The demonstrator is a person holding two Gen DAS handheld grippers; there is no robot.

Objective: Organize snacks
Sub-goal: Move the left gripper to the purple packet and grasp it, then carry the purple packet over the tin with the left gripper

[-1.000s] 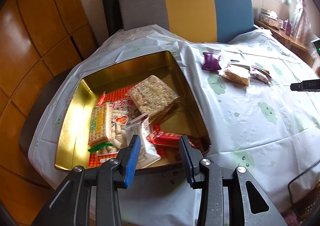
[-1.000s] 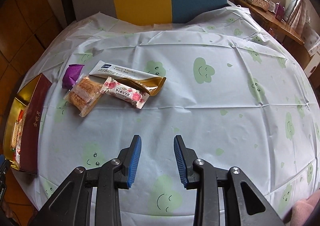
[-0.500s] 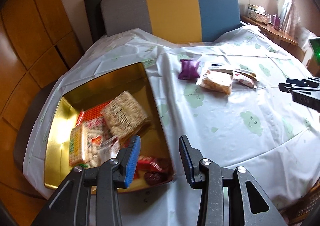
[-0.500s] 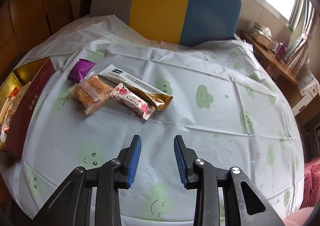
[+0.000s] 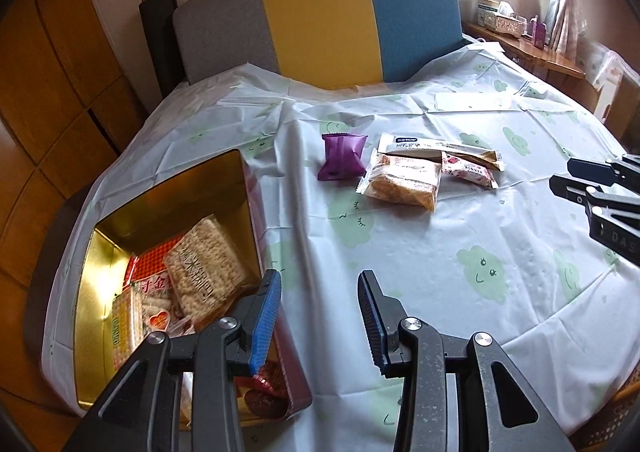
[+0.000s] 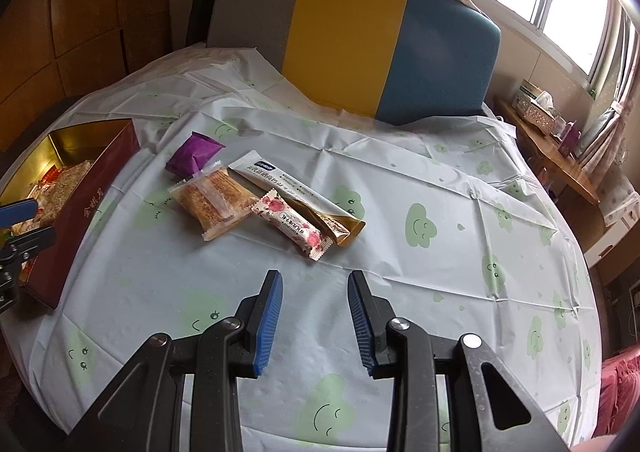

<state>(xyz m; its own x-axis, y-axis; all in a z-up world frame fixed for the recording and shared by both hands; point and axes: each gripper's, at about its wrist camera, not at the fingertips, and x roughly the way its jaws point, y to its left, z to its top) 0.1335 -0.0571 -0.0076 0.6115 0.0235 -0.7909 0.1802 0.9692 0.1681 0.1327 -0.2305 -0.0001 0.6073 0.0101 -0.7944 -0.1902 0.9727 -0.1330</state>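
Observation:
A gold-lined box with dark red sides (image 5: 168, 192) (image 6: 92, 188) sits at the table's left edge and holds several snack packs, with a cracker pack (image 5: 208, 264) on top. On the cloth lie a purple packet (image 5: 342, 156) (image 6: 194, 154), a clear-wrapped cake (image 5: 402, 180) (image 6: 214, 202), a pink rose bar (image 5: 468, 170) (image 6: 292, 226) and a long white-and-gold bar (image 5: 436, 146) (image 6: 296, 192). My left gripper (image 5: 319, 292) is open and empty over the box's right wall. My right gripper (image 6: 315, 292) is open and empty, just short of the rose bar.
The round table has a white cloth with green clouds (image 6: 420, 220). A grey, yellow and blue chair back (image 5: 320, 12) stands behind it. A wooden sideboard with boxes (image 6: 540, 112) is at the right. Wood panelling lines the left wall.
My left gripper has swung right, from over the box's inside to its right wall. My right gripper has moved closer to the four loose snacks. Both stayed open.

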